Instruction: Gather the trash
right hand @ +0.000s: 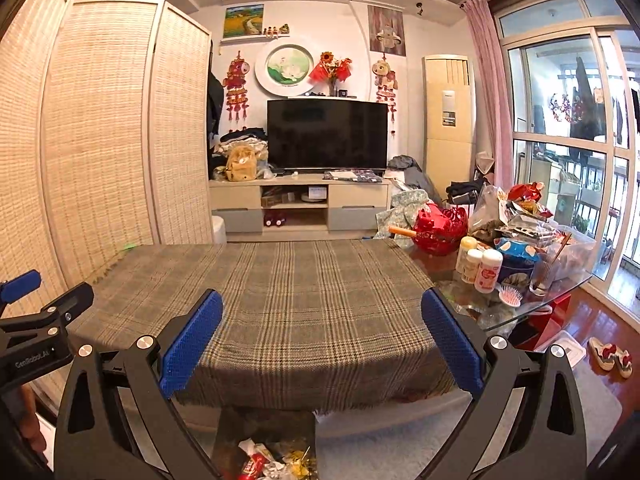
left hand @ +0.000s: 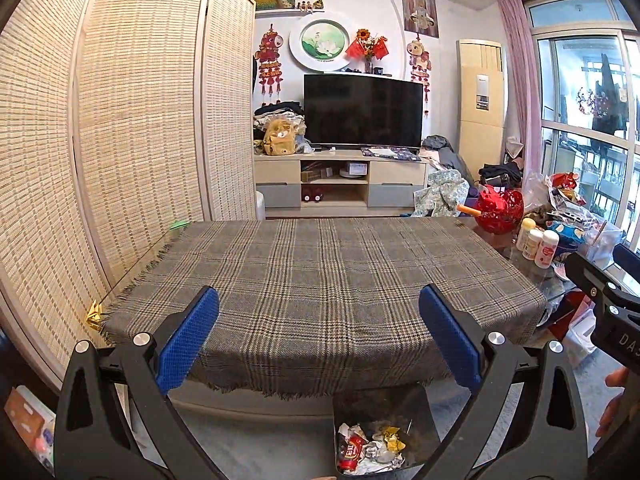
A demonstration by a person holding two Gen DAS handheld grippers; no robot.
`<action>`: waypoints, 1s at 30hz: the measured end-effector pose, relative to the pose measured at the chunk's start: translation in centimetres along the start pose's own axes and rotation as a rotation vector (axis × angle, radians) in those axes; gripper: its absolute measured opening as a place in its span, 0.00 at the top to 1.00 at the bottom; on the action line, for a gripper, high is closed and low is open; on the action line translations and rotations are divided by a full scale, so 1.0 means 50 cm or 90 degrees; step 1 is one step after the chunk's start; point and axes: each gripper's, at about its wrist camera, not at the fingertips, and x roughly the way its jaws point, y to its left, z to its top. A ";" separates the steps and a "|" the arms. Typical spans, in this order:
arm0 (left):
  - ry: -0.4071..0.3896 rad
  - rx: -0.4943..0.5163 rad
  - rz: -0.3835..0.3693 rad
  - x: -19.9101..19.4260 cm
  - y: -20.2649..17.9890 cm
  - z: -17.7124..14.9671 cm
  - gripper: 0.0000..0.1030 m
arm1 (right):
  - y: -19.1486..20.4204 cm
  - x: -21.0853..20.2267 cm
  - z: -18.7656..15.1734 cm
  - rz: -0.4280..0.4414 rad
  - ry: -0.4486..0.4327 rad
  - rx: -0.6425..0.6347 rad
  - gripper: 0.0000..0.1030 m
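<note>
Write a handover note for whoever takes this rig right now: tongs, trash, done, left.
Left tongs: open, empty, above the near table edge.
Right tongs: open, empty, alongside.
Dark rectangular trash bin on the floor below the near edge holds crumpled white paper, a red can and a yellow wrapper.
Grey plaid tablecloth shows no trash.
Left: probably nothing; clutter at the table's right end looks like belongings.

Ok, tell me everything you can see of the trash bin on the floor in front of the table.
The trash bin is a dark, square-mouthed open container with no lid in view, standing upright on the pale floor just below the near fringed edge of the plaid tablecloth. Its inner walls look smudged. It holds crumpled white paper, a red can or wrapper and a yellow scrap. Neither gripper touches it.
</note>
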 end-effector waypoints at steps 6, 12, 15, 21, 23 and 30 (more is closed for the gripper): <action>-0.014 -0.001 -0.003 -0.019 0.000 0.006 0.08 | 0.005 -0.007 0.005 -0.002 -0.005 -0.004 0.03; -0.019 -0.003 -0.006 -0.029 0.004 0.007 0.08 | 0.008 -0.004 0.003 -0.011 -0.001 -0.005 0.03; -0.021 -0.003 -0.008 -0.032 0.003 0.008 0.08 | 0.009 -0.002 0.000 -0.012 0.003 -0.006 0.03; -0.021 -0.007 -0.007 -0.029 0.006 0.008 0.08 | 0.012 -0.001 0.002 -0.011 0.003 -0.008 0.03; -0.022 -0.008 -0.008 -0.029 0.007 0.010 0.08 | 0.013 -0.003 0.002 -0.011 0.002 -0.008 0.03; -0.022 -0.009 -0.010 -0.031 0.006 0.009 0.08 | 0.014 -0.004 0.006 -0.011 0.000 -0.006 0.03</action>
